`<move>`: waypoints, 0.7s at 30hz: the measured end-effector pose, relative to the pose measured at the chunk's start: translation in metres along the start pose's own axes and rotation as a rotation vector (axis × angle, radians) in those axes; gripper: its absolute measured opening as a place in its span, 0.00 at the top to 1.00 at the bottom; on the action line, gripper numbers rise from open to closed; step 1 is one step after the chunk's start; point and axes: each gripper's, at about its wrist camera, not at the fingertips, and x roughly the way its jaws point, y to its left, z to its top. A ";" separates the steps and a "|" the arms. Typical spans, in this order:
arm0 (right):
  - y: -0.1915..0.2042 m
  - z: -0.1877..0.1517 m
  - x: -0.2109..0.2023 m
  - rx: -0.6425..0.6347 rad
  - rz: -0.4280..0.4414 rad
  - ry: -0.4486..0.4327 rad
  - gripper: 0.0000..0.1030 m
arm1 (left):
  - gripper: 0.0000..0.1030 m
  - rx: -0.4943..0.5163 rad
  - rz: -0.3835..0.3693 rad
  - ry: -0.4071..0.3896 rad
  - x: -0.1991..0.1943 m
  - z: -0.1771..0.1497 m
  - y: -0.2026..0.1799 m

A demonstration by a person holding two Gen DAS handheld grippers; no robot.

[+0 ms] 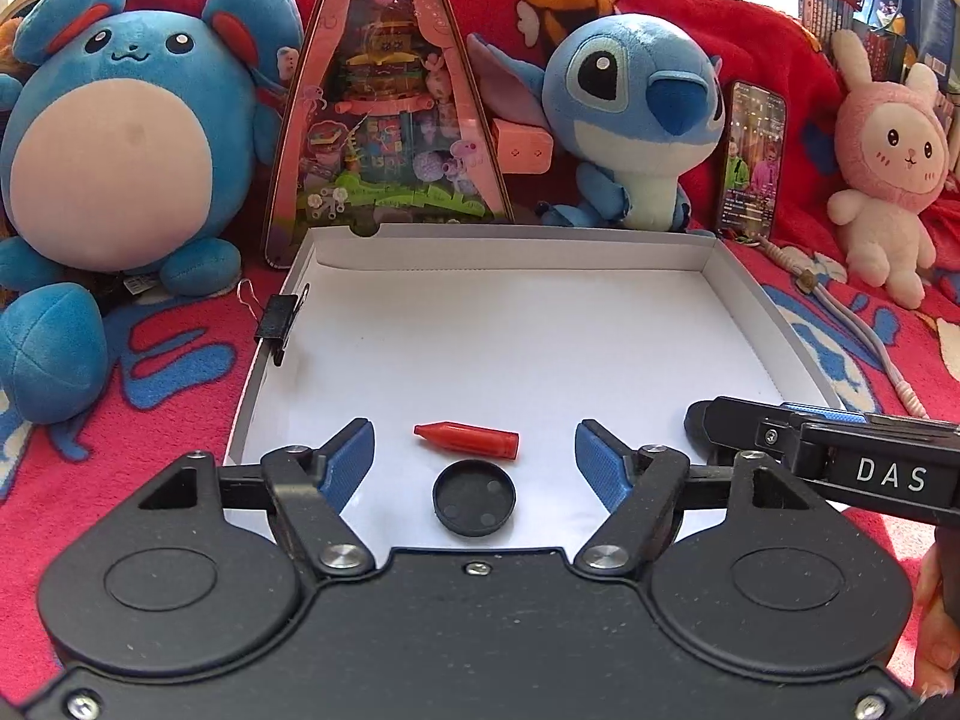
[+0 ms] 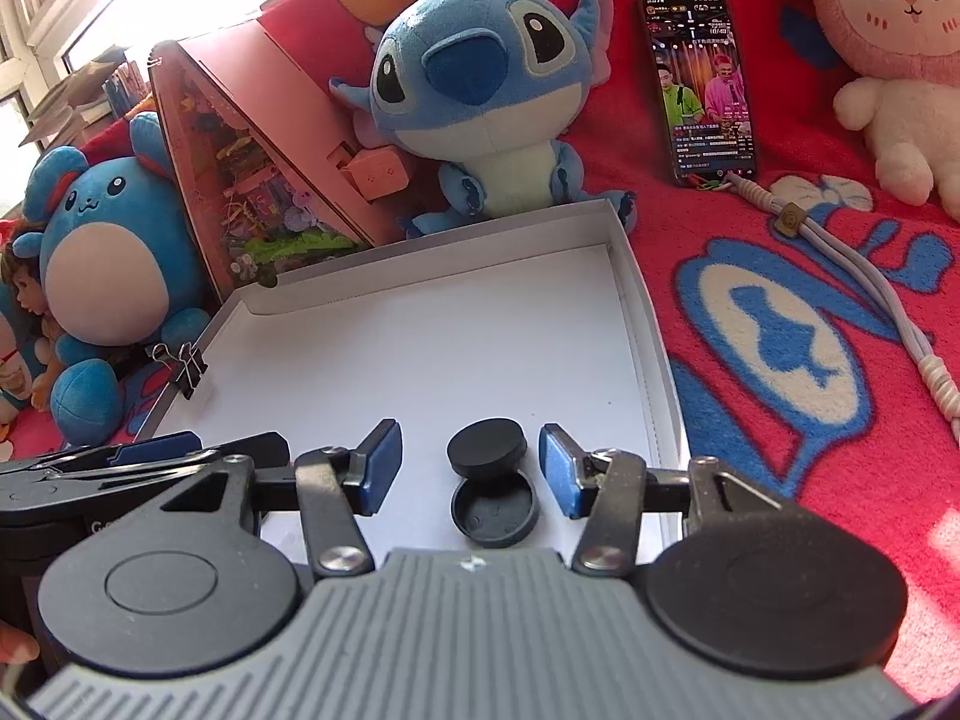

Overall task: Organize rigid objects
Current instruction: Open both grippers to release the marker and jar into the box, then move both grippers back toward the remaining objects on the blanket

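shallow box (image 1: 336, 252) on blanket (image 1: 150, 396); clip (image 1: 277, 319) on its left wall. inside, near front: crayon (image 1: 467, 439) just behind upturned cap (image 1: 474, 497). plush toys behind box; phone (image 1: 751, 159) behind right corner.

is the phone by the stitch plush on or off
On: the phone leans on the red blanket with its screen lit, showing a video of two people.

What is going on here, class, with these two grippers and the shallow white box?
A person holds a two-finger gripper in each hand over a shallow white cardboard box on a red blanket. The left gripper is open, with a red bullet-shaped plastic cap and a round black lid lying between its fingers. The right gripper is open too, around two round black caps, one leaning on the other. Nothing is gripped. A black binder clip sits on the box's left wall.
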 end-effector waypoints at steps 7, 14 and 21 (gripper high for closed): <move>0.006 -0.013 -0.038 -0.056 0.048 -0.057 0.21 | 0.21 0.039 -0.040 -0.053 -0.038 -0.017 -0.002; 0.010 -0.036 -0.068 -0.115 0.068 -0.089 0.17 | 0.20 0.052 -0.070 -0.071 -0.065 -0.038 -0.003; 0.010 -0.054 -0.087 -0.164 0.062 -0.114 0.14 | 0.19 0.076 -0.095 -0.082 -0.087 -0.065 -0.008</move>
